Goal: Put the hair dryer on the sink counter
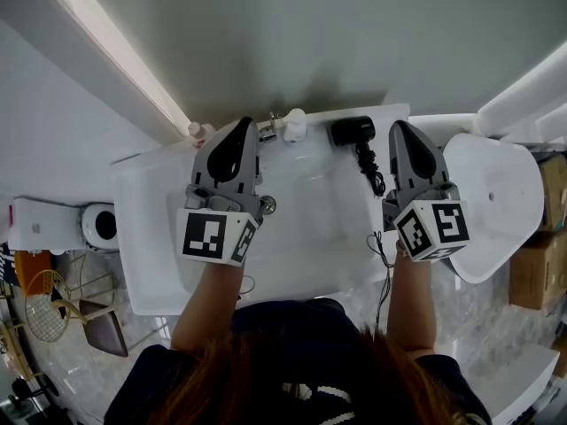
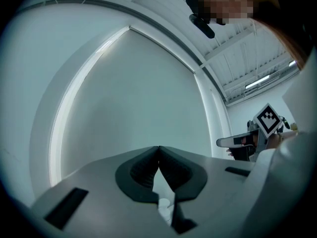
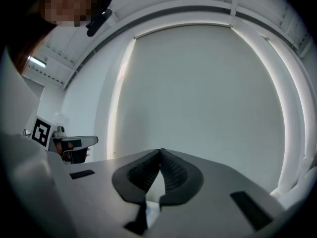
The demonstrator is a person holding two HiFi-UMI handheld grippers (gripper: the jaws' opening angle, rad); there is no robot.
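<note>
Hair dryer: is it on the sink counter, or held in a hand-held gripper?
On the counter. The hair dryer lies on the sink counter; the right hand-held gripper beside it is shut and empty.

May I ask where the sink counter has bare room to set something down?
The sink counter is bare along its left side, beside the left gripper, and in the basin. The back right is crowded: faucet, hair dryer and its cord.

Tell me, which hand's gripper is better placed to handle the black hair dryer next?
Probably the right. The right gripper sits just beside the hair dryer at the back of the sink counter, with the cord running alongside. The left gripper is farther off, by the faucet. Both are shut, empty.
</note>
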